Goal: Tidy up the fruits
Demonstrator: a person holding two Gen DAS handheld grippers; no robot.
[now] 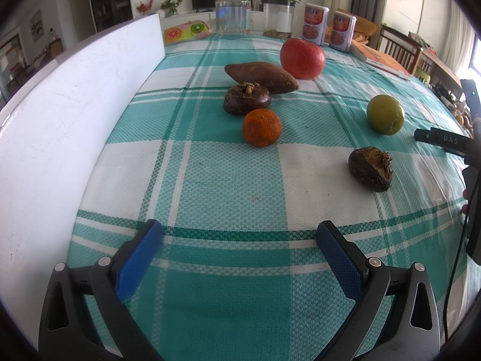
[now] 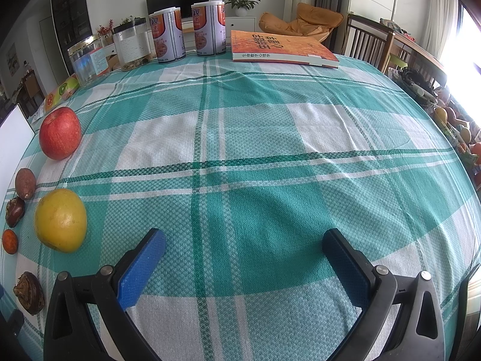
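In the left wrist view a red apple, a sweet potato, a dark water chestnut, a tangerine, a yellow-green fruit and a second water chestnut lie on the checked cloth. My left gripper is open and empty, short of them. In the right wrist view the apple, sweet potato, yellow-green fruit, tangerine and both chestnuts lie at the left. My right gripper is open and empty over bare cloth.
A white board stands along the table's left side. Jars, two cans, a fruit-print pouch and an orange book line the far edge. Chairs stand beyond the table at the right.
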